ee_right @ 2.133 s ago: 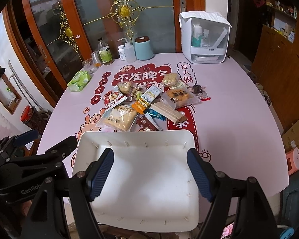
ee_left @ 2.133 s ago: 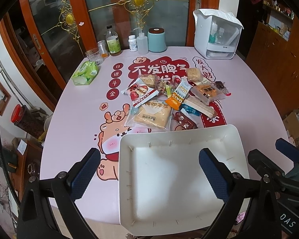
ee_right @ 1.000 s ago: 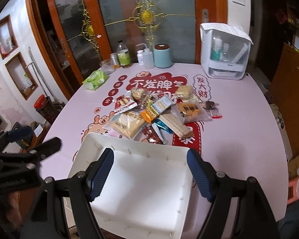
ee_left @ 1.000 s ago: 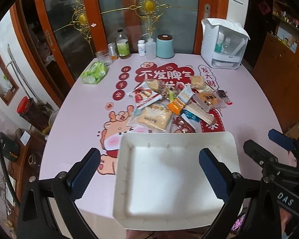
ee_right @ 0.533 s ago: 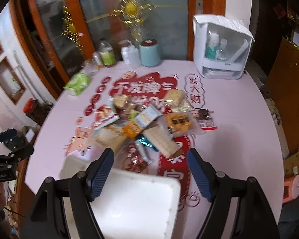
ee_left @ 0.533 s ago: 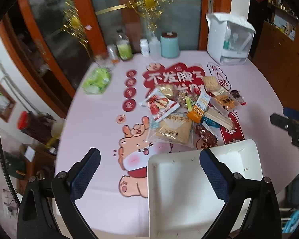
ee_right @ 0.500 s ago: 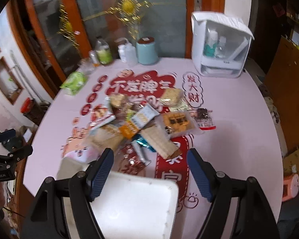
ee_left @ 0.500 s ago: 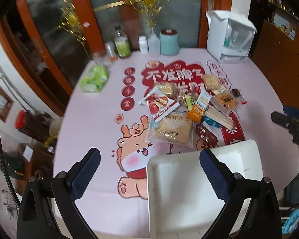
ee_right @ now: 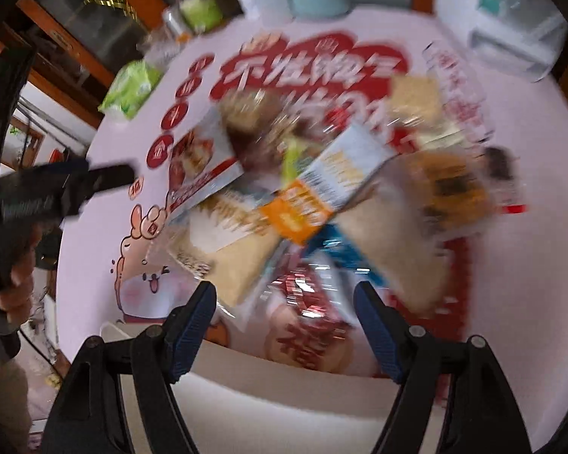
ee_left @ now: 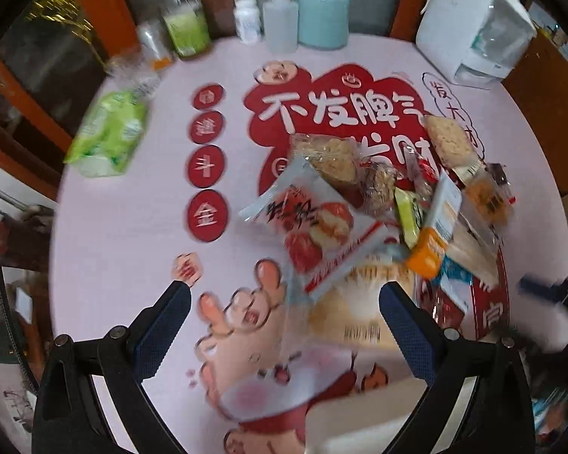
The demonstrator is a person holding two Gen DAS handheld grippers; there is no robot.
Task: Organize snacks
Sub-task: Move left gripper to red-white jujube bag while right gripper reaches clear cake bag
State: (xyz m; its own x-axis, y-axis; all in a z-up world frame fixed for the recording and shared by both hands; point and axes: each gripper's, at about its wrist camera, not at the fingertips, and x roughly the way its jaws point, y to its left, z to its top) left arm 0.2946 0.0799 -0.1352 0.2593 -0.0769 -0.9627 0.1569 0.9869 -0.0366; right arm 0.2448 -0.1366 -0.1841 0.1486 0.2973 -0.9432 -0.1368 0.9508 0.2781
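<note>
While both claws sat over the white rectangular plastic tray [ee_right: 284,408] a second ago, they have now swung forward and dipped toward the snack pile; the tray has dropped to the bottom of both views. Reads as the reach phase, first pick not yet made. Nothing is in the tray as far as the visible strip shows.

Left to right across the round pink desk [ee_left: 106,249] with its red cartoon print:
- green soft tissue pack [ee_left: 108,138] near the desk's left edge, well apart from the pile
- bottles and a pale blue cylindrical canister [ee_left: 323,15] along the far edge
- snack pile around desk centre: clear-and-red pastry packet [ee_left: 314,227] on the pile's left, beige bread slab in clear wrap [ee_left: 356,302] under it toward the near edge, orange-and-white oat bar wrapper [ee_left: 437,227] right of those, more packets out to the right, too blurred to sort
- white plastic lidded organiser box [ee_left: 473,26] at the far right edge

Left claw [ee_left: 284,317]: jaws wide apart, nothing between the pads, nothing touched. It hovers over the near-left side of the pile, with the pastry packet and bread slab in the gap as seen from its camera.

Right claw [ee_right: 284,325]: jaws likewise wide, empty, no contact. It hovers over the tray's far rim and a dark red foil packet [ee_right: 306,295]. Heavy motion blur here, so exact height above the pile is unclear.

Likely next: each claw closes on one packet and carries it back to the tray.
</note>
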